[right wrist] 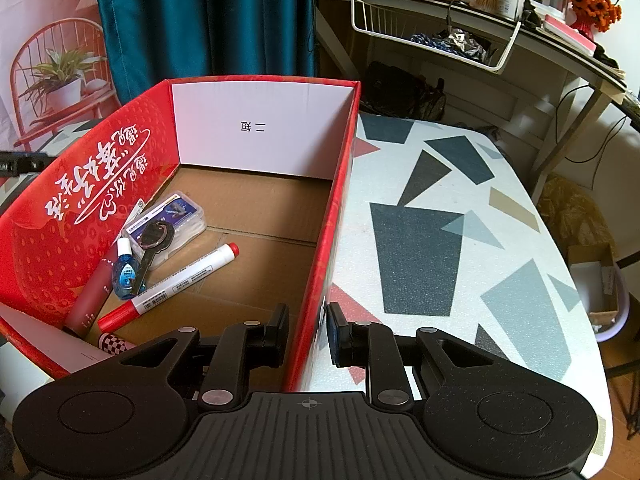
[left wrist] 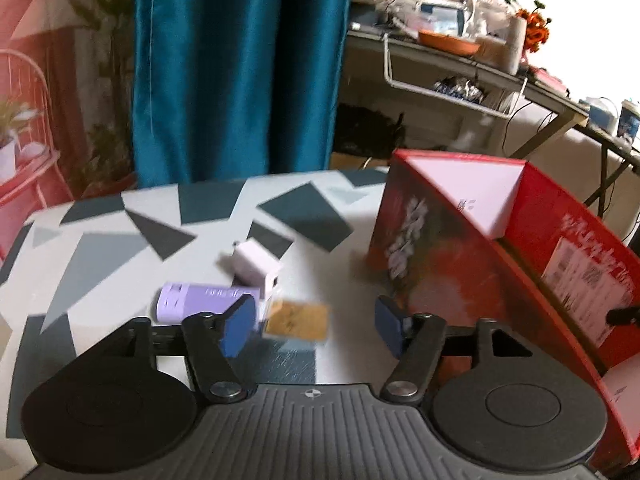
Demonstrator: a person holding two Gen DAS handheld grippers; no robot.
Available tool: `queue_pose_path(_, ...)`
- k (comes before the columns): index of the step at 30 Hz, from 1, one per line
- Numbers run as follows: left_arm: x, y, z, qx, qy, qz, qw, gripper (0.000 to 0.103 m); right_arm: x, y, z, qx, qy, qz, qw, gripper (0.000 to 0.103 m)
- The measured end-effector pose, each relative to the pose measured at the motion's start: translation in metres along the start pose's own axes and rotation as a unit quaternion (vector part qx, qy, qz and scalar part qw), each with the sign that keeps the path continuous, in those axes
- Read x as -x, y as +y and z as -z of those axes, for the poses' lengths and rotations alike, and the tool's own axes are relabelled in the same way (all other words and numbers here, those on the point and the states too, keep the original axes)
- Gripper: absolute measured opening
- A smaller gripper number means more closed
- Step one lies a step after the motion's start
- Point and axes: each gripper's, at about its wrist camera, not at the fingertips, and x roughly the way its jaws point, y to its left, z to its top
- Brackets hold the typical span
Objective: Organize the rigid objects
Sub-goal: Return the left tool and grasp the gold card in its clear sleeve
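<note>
On the patterned table (left wrist: 120, 240) lie a purple cylinder-shaped item (left wrist: 200, 304), a pale blocky charger-like item (left wrist: 256, 266) and a tan card (left wrist: 298, 320), all blurred. My left gripper (left wrist: 316, 328) hovers just in front of them, open, with nothing between its fingers. The red cardboard box (left wrist: 440, 248) stands to its right. In the right wrist view my right gripper (right wrist: 308, 332) straddles the near right wall of the red box (right wrist: 260, 128), with its pads closed on that wall. Inside lie a red marker (right wrist: 172, 288), a blue dropper bottle (right wrist: 126, 272), a clear plastic case (right wrist: 168, 220) and a dark red tube (right wrist: 90, 300).
A teal curtain (left wrist: 240, 68) hangs behind the table. A cluttered desk (right wrist: 520, 28) with a wire basket and orange flowers stands at the back right. A red chair with a potted plant (right wrist: 60, 76) is at the back left. Bare patterned tabletop (right wrist: 420, 240) lies right of the box.
</note>
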Motion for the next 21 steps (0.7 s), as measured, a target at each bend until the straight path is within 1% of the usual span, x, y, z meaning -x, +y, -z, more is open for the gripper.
queue_pose_path(2, -0.005, 0.003, 0.004, 0.000, 0.010, 0.006, 0.9999, 0.070, 0.000, 0.000, 0.000, 0.000, 0.000, 0.000, 1.000, 0.020)
queue_pose_path(4, -0.011, 0.004, 0.008, -0.002, 0.029, 0.024, 0.9993, 0.070, 0.000, 0.000, 0.000, 0.000, 0.000, -0.001, 1.000, 0.020)
queue_pose_path(8, -0.026, 0.001, 0.017, -0.017, 0.051, 0.020, 0.9984, 0.070, 0.000, 0.000, 0.000, 0.000, 0.000, -0.001, 1.000, 0.020)
queue_pose_path(12, -0.039, 0.001, 0.017, -0.015, 0.049, 0.018, 0.9985, 0.069, 0.000, 0.000, 0.000, 0.000, 0.002, -0.001, 1.000, 0.020)
queue_pose_path(16, -0.054, -0.006, 0.010, -0.040, 0.045, 0.019, 0.9980, 0.069, -0.001, 0.001, -0.001, 0.000, 0.003, -0.001, 1.000, 0.020)
queue_pose_path(19, -0.067, -0.009, 0.006, -0.054, 0.053, 0.016, 0.9970, 0.069, -0.001, 0.000, -0.001, 0.000, 0.003, -0.001, 1.000, 0.020)
queue_pose_path(21, -0.074, -0.007, 0.004, -0.056, 0.059, 0.007, 0.9966, 0.069, -0.001, 0.000, -0.001, 0.000, 0.004, -0.001, 1.000, 0.020)
